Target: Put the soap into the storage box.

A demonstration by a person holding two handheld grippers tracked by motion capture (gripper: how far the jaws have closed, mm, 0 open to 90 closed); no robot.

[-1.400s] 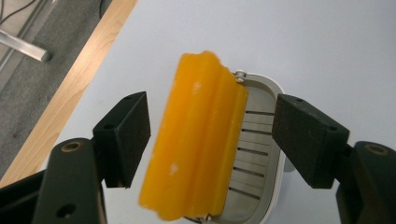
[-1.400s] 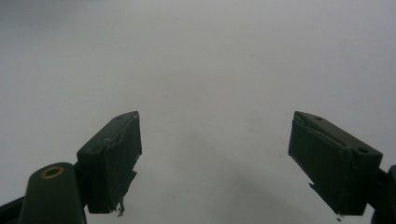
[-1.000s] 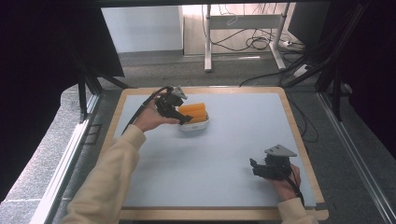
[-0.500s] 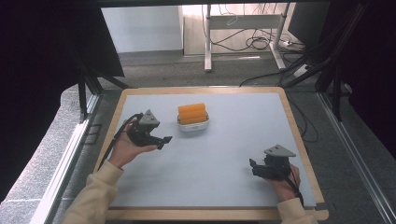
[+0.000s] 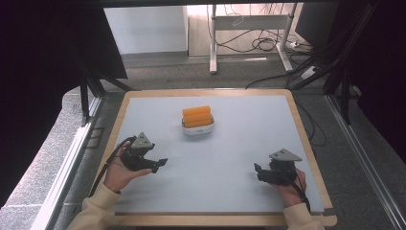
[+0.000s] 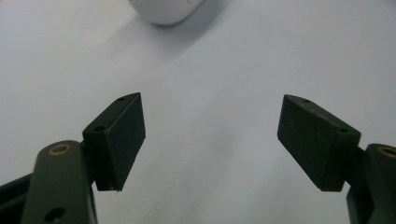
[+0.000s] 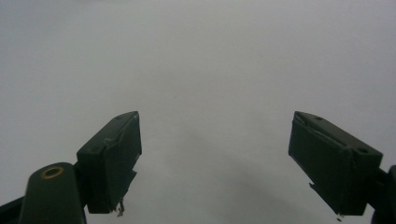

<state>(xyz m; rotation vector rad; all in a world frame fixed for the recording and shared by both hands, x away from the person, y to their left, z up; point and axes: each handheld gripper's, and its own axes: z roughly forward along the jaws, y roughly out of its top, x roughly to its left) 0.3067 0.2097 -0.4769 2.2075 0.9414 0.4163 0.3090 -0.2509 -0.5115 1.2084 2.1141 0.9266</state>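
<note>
A small white dish (image 5: 197, 129) holding orange blocks (image 5: 197, 116) sits on the table's far middle. Its white rim (image 6: 164, 10) shows at the top of the left gripper view. My left gripper (image 5: 159, 164) rests low at the table's left front, open, with nothing between its pads (image 6: 125, 135). It lies well short of the dish and to its left. My right gripper (image 5: 257, 170) sits at the right front, also open and empty, its pads (image 7: 116, 154) over bare table surface.
The grey table top (image 5: 239, 139) has a wooden border (image 5: 306, 143). Black frame posts (image 5: 86, 96) stand at the left and right sides. A desk leg and cables (image 5: 268, 43) lie on the floor beyond the far edge.
My left gripper has pulled back from the dish, leaving the orange blocks in it, and moved to the left front of the table. The right gripper has stayed put.
</note>
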